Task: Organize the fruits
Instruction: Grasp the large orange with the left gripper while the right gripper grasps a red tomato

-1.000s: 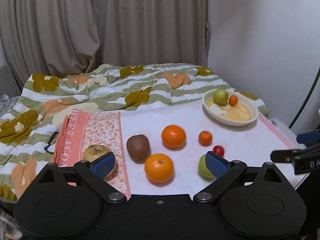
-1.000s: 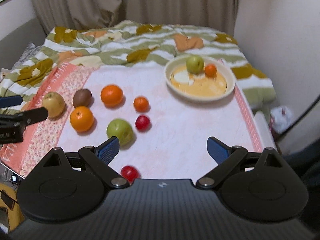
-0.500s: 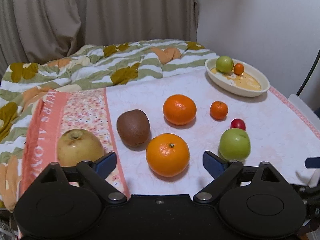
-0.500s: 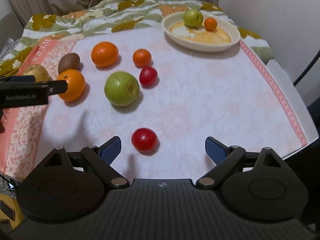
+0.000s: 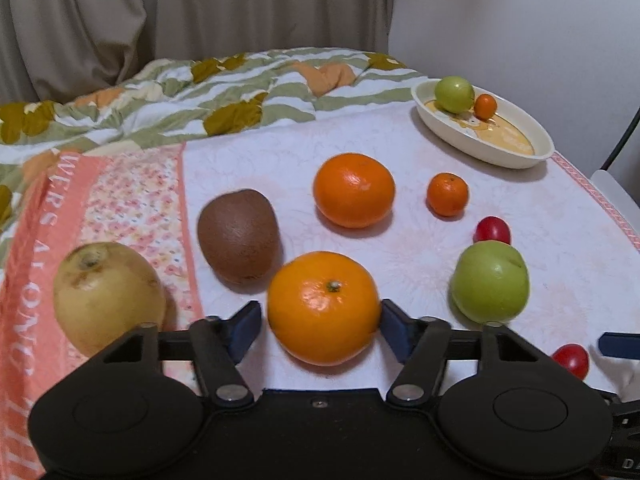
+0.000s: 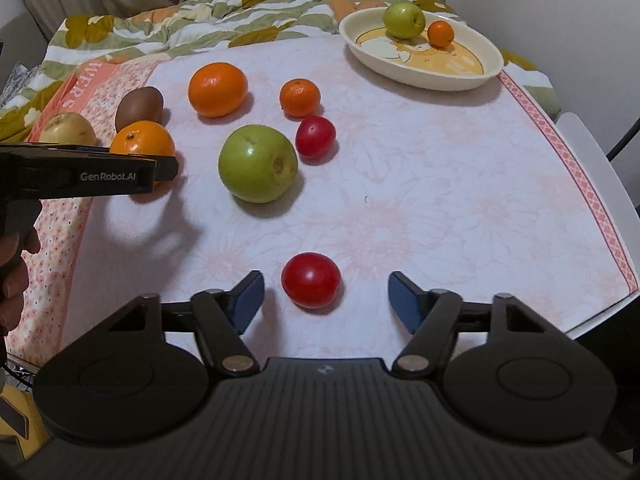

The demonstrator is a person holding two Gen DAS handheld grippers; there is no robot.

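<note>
Two grippers are down over the pink-and-white tablecloth [image 6: 440,180], which takes up most of both views, with a striped leafy blanket [image 5: 240,92] bunched at the edge farthest from both.

Far ahead and to the right of them is an oval cream dish [image 6: 400,72]. It holds a green apple [image 6: 403,20] and a tiny mandarin [image 6: 440,34].

The left gripper [image 5: 320,320] is closing on the near orange [image 5: 323,308], which sits right between its jaws. The right pad looks to be against the peel, the left pad a sliver short of it.

From that gripper:
- a second orange [image 5: 354,190] straight ahead
- a loose green apple [image 5: 490,280] just off to the right
- a yellow fruit [image 5: 108,296] just off to the left, on the floral strip
- a kiwi [image 5: 238,236] ahead-left, nearly touching the near orange
- a small mandarin [image 5: 447,194] ahead-right

The right gripper [image 6: 326,294] is closing too, with a red tomato [image 6: 311,279] between its jaws, nearer the left pad, and clear gaps on both sides. Another little red tomato [image 6: 315,137] is well ahead of it, just beside the loose apple.

A hand [image 6: 12,276] grips the left tool at the left edge of the right view.
</note>
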